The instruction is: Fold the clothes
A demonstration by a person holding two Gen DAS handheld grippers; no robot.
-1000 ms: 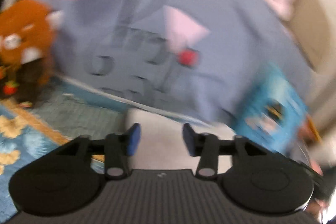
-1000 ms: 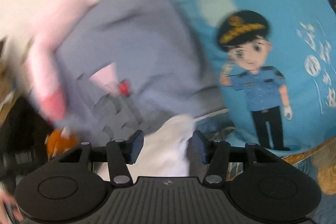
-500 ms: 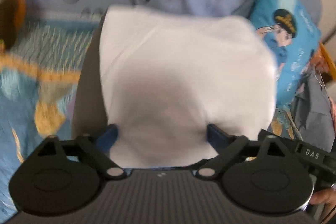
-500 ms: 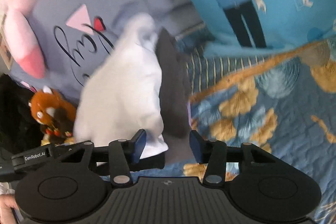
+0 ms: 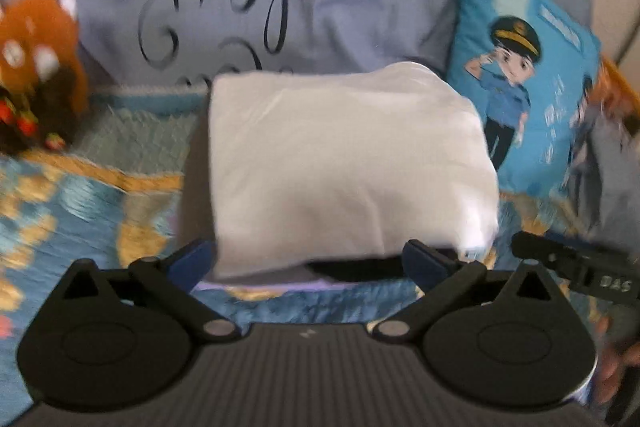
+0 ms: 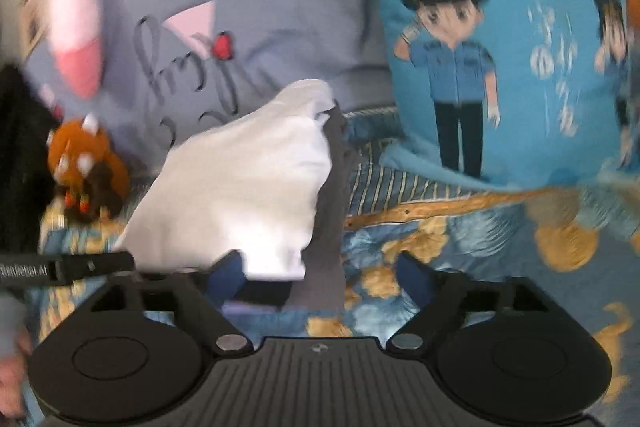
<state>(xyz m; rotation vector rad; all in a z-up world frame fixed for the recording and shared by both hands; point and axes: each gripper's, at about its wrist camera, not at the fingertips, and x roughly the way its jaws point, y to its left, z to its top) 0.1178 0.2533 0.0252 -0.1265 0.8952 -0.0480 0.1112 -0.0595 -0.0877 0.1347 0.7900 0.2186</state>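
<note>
- We have the white folded garment [image 5: 344, 163] lying on a dark grey piece [image 6: 334, 211], on the blue floral bedspread [image 6: 460, 267], in front of the lavender cushion [image 5: 360, 7].
- Our left tongs [image 5: 310, 261] are spread wide, holding nothing; the white fold's near edge sits between the blue pads [image 5: 192, 261].
- Our right tongs [image 6: 320, 275] also gape wide and empty at the fold's right corner.
- We judge the fold done and set on the pile; next we likely need another garment, perhaps the grey clothes [image 5: 612, 167] at right.
</note>
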